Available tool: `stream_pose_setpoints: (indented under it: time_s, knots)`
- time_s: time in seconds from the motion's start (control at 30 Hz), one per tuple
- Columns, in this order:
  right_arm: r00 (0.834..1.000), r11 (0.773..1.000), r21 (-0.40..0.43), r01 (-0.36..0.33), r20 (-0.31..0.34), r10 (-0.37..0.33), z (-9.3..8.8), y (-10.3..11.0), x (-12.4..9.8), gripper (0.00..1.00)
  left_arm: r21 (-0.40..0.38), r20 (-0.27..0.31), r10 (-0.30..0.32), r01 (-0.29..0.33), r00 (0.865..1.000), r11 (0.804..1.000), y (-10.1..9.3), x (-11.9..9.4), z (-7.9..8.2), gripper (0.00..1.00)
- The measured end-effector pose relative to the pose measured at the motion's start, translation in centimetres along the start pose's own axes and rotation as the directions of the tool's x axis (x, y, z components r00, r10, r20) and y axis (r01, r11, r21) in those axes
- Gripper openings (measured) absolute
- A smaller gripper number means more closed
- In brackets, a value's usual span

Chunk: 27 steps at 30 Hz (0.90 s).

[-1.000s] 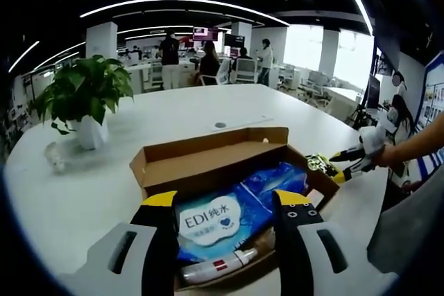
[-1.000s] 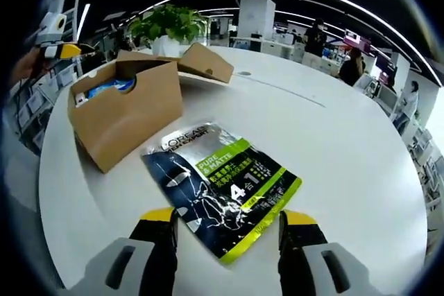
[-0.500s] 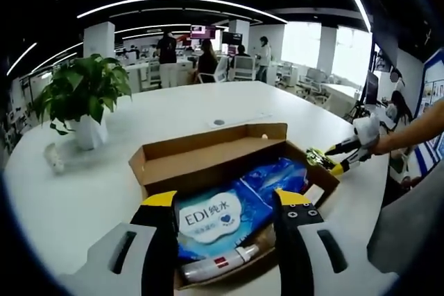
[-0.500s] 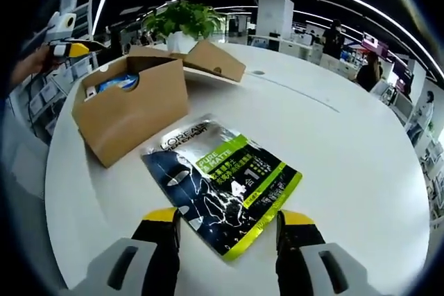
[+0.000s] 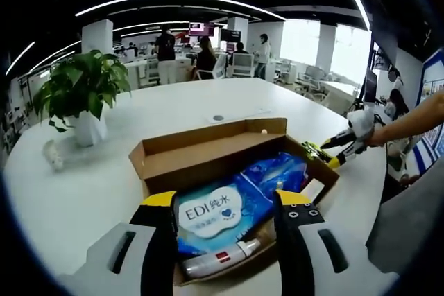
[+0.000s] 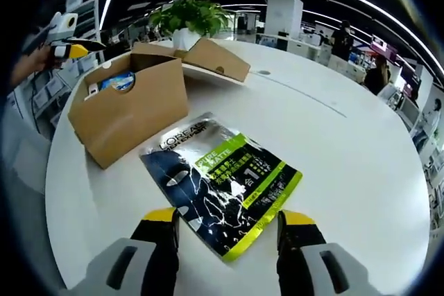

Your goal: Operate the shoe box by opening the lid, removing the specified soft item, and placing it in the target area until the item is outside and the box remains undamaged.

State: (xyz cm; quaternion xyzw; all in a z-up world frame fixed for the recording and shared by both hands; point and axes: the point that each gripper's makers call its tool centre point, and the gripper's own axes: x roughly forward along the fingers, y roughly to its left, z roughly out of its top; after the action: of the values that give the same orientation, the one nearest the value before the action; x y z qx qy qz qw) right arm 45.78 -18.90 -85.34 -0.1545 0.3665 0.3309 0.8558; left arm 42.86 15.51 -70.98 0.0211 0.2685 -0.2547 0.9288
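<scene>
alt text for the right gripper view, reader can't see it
A dark and green foil pouch lies flat on a round white table, just ahead of the open right gripper. Behind it on the left stands an open cardboard shoe box, with a potted plant farther back.

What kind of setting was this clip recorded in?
Most likely an open-plan office. The cardboard shoe box sits on a big white round table beside a potted plant, with rows of desks and people behind under long ceiling light strips.
</scene>
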Motion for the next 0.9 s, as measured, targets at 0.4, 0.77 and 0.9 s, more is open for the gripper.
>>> stream_pose_setpoints:
  time_s: [0.4, 0.77, 0.9]
  knots:
    - [1.0, 1.0, -0.015, -0.019, -0.024, 0.019, 0.3, -0.4, 0.4, 0.56, 0.002, -0.04, -0.013, 0.013, 0.999, 1.0, 0.1, 0.1, -1.0, 0.58]
    - [1.0, 0.999, -0.029, -0.024, -0.001, 0.024, 1.0, 0.2, -0.7, 0.59, 0.0, -0.053, -0.002, 0.002, 0.999, 1.0, 0.8, 0.0, -0.5, 0.61]
    - [0.999, 0.999, -0.032, -0.029, 0.024, 0.03, 2.0, 0.7, -1.3, 0.58, -0.01, -0.049, -0.005, 0.004, 0.999, 1.0, 0.7, -0.2, -0.3, 0.62]
